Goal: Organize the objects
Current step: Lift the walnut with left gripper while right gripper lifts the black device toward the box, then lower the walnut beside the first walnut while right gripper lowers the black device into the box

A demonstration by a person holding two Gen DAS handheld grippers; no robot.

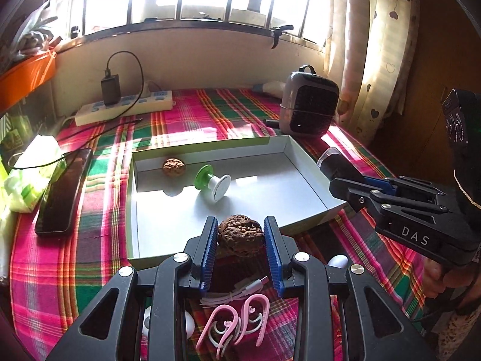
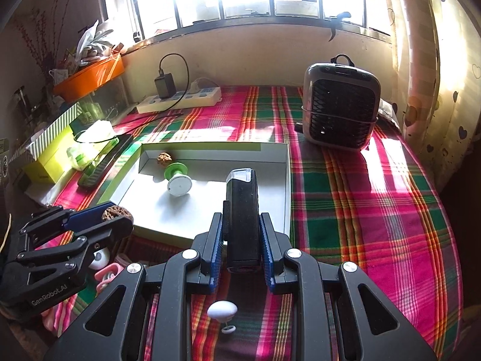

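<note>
Two grippers loaded | left gripper (image 1: 240, 234) pinches walnut (image 1: 240, 234) over tray (image 1: 303, 162) near edge, poised to drop beside first nut (image 1: 174, 167) and spool (image 1: 212, 182) | right gripper (image 2: 241, 234) clamps black device (image 2: 242, 210), nose aimed over tray | earhooks (image 1: 237, 325), cable (image 1: 237, 290) wait on cloth (image 1: 90, 255)
</note>
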